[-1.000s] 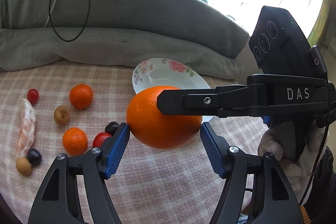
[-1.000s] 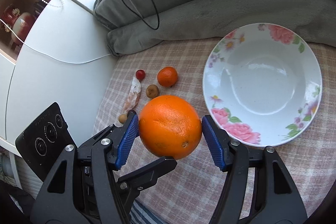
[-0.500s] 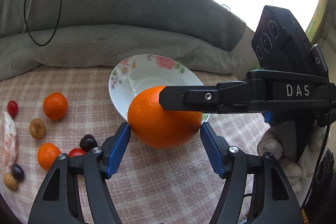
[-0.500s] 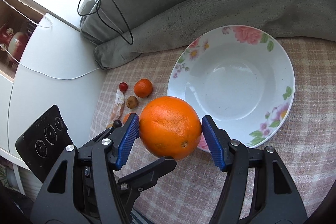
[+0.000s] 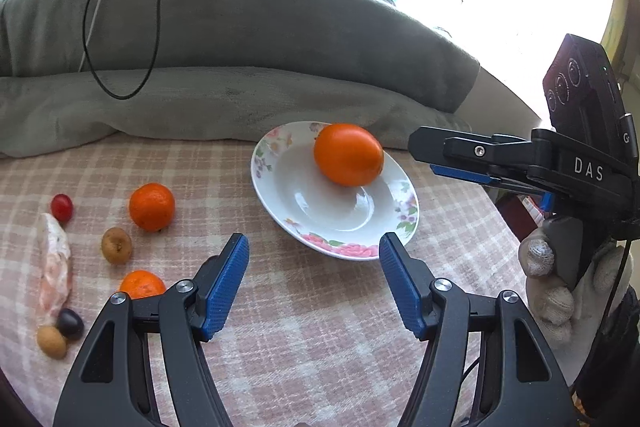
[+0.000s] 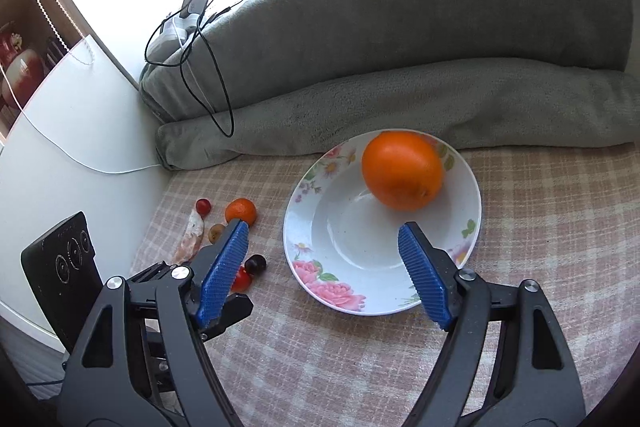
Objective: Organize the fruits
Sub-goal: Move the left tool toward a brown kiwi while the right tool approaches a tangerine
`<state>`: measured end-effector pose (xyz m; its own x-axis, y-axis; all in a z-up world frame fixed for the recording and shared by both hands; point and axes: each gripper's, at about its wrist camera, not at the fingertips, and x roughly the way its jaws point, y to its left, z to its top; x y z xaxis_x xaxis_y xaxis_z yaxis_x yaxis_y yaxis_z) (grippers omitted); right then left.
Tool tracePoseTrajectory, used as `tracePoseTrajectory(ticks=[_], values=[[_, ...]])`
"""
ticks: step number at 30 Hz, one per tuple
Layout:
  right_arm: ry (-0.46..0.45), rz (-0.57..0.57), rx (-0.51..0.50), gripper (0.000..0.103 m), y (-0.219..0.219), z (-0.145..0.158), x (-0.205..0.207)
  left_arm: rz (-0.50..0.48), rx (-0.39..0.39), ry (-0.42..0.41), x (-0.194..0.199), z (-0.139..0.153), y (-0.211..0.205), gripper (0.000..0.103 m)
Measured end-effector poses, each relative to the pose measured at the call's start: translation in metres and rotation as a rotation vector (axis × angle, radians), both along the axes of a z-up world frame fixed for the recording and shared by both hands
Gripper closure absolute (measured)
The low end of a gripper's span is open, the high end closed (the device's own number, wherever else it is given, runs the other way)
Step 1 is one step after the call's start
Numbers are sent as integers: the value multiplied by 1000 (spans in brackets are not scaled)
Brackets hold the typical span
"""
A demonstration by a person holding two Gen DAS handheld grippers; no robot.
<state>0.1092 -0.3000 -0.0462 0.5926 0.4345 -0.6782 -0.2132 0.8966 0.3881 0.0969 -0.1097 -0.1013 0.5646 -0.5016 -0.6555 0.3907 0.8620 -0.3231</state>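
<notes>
A large orange (image 5: pixel 348 155) (image 6: pixel 402 175) lies inside the floral white bowl (image 5: pixel 336 251) (image 6: pixel 340 299), against its far wall. My right gripper (image 6: pixel 322 229) hovers over the bowl's near side with its jaws opening and nothing between them; the left wrist view shows it at the right (image 5: pixel 424 157), clear of the orange. My left gripper (image 5: pixel 314 241) is open and empty, just short of the bowl's near rim. Two mandarins (image 5: pixel 152 207) (image 5: pixel 142 285), a cherry tomato (image 5: pixel 62 207), a brown fruit (image 5: pixel 116 245) and a dark grape (image 5: pixel 70 323) lie on the checked cloth to the left.
A folded grey blanket (image 5: pixel 240 99) with a black cable (image 5: pixel 120 95) on it walls off the far side. A pinkish wrapper (image 5: pixel 56 267) lies among the small fruits. A white cabinet (image 6: pixel 80 131) stands left of the cloth. A gloved hand (image 5: pixel 552 287) holds the right gripper.
The right gripper carried the orange over the bowl, opened and let it go; the orange now rests in the bowl. The right gripper has pulled back and up.
</notes>
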Motion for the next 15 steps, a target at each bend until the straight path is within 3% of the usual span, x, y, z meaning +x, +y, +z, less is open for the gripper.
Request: tracePoseTrajectory(ticks=[10, 15], values=[[-98, 5, -53, 23, 21, 17, -16, 64, 21, -21, -5, 10, 34, 35], [-123, 24, -71, 9, 34, 20, -19, 107, 46, -25, -7, 13, 59, 34]])
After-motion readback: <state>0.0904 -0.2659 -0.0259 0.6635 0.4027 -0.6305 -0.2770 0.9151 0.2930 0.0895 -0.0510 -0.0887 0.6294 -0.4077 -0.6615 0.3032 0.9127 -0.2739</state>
